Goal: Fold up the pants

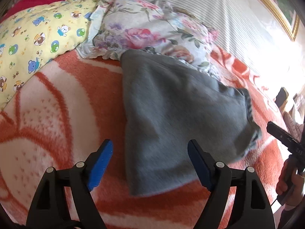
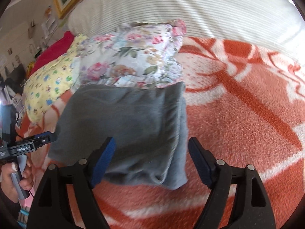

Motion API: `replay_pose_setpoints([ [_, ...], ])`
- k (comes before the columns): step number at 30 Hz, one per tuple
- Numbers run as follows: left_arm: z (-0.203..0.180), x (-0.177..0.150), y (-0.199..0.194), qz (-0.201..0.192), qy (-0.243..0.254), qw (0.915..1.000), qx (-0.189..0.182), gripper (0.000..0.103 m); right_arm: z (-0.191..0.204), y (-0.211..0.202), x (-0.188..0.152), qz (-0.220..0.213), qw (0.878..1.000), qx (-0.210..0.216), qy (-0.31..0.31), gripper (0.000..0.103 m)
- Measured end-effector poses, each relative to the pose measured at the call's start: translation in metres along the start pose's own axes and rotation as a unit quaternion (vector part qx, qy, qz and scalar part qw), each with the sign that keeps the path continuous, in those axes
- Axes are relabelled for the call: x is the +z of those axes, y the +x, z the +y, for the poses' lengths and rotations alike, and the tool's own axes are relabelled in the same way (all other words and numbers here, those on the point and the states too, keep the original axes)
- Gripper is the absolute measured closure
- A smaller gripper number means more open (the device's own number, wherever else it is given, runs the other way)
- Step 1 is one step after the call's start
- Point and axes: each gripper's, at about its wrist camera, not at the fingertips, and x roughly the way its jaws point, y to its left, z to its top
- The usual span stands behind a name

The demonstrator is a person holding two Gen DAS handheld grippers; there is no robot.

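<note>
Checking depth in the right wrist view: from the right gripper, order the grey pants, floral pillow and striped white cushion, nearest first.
From the right gripper:
1. Grey pants, directly ahead between the open fingers.
2. Floral pillow, behind the pants.
3. Striped white cushion, at the back.

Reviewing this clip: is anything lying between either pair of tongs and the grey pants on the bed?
Nothing visible. The left tongs and right tongs are both open with the grey pants directly ahead on the orange blanket. The floral pillow touches only the pants' far edge, away from both tongs.
</note>
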Motion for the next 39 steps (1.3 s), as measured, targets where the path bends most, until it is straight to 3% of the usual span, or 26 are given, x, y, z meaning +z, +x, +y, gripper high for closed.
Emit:
replay_pose_setpoints([
  [11, -0.040, -0.034, -0.027, -0.007, 0.051, 0.9982, 0.030, 0.020, 0.036, -0.035, -0.020, -0.004, 0.999, 0.025, -0.047, 0.004],
  [16, -0.043, -0.045, -0.042, -0.015, 0.049, 0.9982, 0.031, 0.019, 0.044, -0.042, -0.029, -0.003, 0.998, 0.035, -0.061, 0.001],
  [23, -0.050, -0.056, -0.061, -0.034, 0.065, 0.9956, 0.058, 0.018, 0.062, -0.040, -0.042, 0.008, 0.995, 0.047, -0.093, 0.001],
  [39, -0.056, -0.071, -0.079, -0.046, 0.074, 0.9934, 0.075, 0.017, 0.080, -0.043, -0.052, 0.018, 0.993, 0.052, -0.107, 0.001],
])
